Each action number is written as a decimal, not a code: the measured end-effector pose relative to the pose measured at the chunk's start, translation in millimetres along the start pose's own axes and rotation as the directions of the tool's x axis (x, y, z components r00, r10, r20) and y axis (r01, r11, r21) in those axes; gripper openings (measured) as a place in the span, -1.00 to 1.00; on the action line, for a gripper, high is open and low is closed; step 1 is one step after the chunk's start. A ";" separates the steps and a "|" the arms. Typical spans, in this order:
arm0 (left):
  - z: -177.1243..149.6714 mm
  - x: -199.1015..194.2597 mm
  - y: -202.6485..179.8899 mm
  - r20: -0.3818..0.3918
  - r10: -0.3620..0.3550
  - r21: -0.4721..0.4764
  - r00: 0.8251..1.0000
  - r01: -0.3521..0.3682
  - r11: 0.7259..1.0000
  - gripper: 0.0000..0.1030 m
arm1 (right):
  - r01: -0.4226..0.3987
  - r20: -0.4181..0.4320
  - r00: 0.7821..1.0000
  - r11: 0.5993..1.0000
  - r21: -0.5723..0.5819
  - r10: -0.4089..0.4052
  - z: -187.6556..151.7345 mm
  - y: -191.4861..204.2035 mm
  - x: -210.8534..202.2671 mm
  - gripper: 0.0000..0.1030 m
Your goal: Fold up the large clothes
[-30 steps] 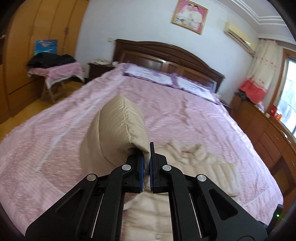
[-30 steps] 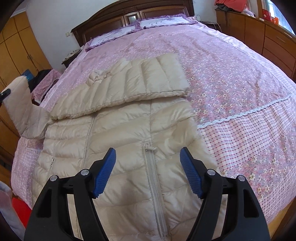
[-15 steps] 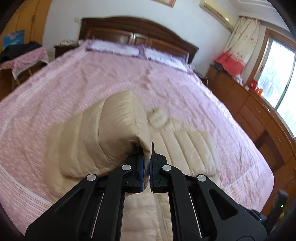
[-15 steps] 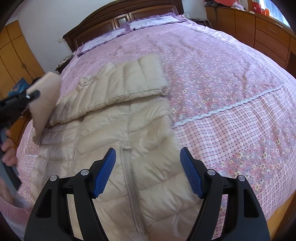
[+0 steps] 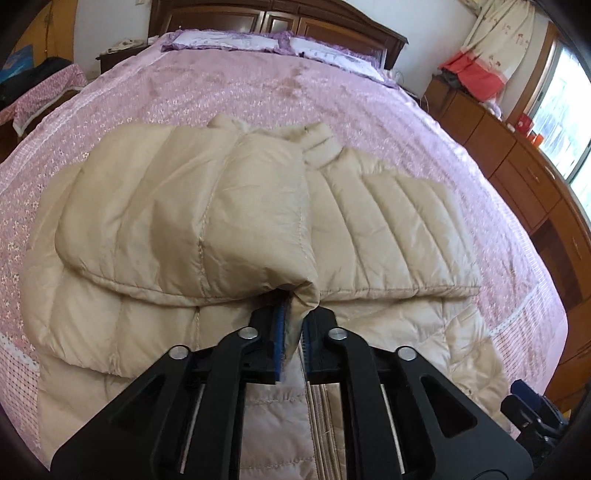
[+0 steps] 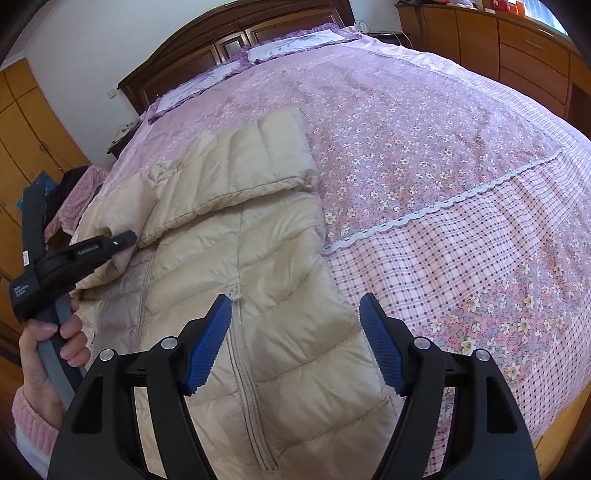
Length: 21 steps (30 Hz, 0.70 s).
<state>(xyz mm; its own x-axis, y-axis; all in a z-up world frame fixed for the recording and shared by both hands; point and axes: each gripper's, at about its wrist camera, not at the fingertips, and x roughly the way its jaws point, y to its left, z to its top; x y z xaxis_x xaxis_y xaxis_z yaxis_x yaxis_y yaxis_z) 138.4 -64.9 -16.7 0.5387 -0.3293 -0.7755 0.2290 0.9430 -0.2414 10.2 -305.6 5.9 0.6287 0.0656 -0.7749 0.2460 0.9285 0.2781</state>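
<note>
A beige quilted down jacket [image 5: 388, 229] lies front up on the pink bedspread, its zipper [image 6: 243, 373] running toward me. The right sleeve [image 6: 255, 162] lies folded across the chest. My left gripper [image 5: 293, 325] is shut on the cuff of the left sleeve [image 5: 184, 218] and holds it over the chest, beside the other sleeve. It also shows in the right wrist view [image 6: 122, 240], held by a hand. My right gripper [image 6: 295, 339] is open and empty, hovering above the jacket's lower front.
The bed [image 6: 443, 147] has a dark wooden headboard [image 5: 280, 18] and two pillows [image 6: 295, 40] at the far end. Wooden drawers [image 5: 517, 166] run along the right side. A small table with dark clothes [image 5: 37, 85] stands at the left. Wardrobes [image 6: 26, 140] line the left wall.
My left gripper has carried the left sleeve from up in the air at the side down across the jacket's chest. My right gripper has stayed open, shifting slightly over the lower front.
</note>
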 end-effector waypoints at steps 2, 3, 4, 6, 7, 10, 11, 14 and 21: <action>-1.5 -1.4 -1.8 -0.016 -0.009 -0.002 1.000 0.008 1.000 -0.34 | 0.001 0.001 1.000 1.000 -0.002 -0.001 0.1 0.7 -0.1 0.38; -1.0 -3.6 -1.3 -0.020 -0.015 -0.004 1.000 0.015 1.000 -0.21 | 0.000 0.001 1.000 1.000 -0.001 0.000 1.1 0.3 1.2 0.38; -1.9 -7.7 -2.7 -0.016 -0.026 -0.005 1.000 0.026 1.000 -0.04 | 0.000 0.001 1.000 1.000 0.000 0.000 1.7 0.1 2.1 0.38; -2.3 -15.8 -5.0 -0.009 -0.024 0.007 1.000 0.024 1.000 0.13 | 0.001 0.001 1.000 1.000 0.003 -0.001 1.9 0.3 2.5 0.38; -2.9 -19.5 -5.2 -0.011 -0.024 0.013 1.000 0.024 1.000 0.21 | 0.001 0.002 1.000 1.000 0.004 -0.001 1.9 -0.3 2.0 0.38; -7.4 -35.3 -2.8 -0.026 -0.008 0.016 1.000 0.009 1.000 0.36 | -0.007 0.002 1.000 1.000 -0.002 0.007 3.2 2.1 1.7 0.38; -9.5 -39.3 -0.7 -0.030 0.000 0.015 1.000 0.000 1.000 0.37 | -0.013 0.002 1.000 1.000 -0.006 0.013 4.0 3.8 2.0 0.38; -16.4 -53.5 13.7 -0.044 0.040 0.001 0.998 -0.040 0.999 0.39 | -0.029 -0.001 1.000 0.999 -0.026 0.029 7.6 13.4 3.4 0.38; -33.3 -80.7 68.7 -0.040 0.171 -0.070 0.984 -0.173 0.982 0.41 | -0.097 -0.035 0.995 0.990 -0.100 0.094 18.7 57.1 14.2 0.38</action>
<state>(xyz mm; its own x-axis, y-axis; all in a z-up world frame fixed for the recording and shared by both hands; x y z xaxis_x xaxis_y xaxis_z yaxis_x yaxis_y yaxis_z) 83.6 28.1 9.9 0.5371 -0.1612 -0.8280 0.0753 0.9868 -0.1433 47.0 -258.5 21.4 0.6229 0.1653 -0.7647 0.1091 0.9495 0.2941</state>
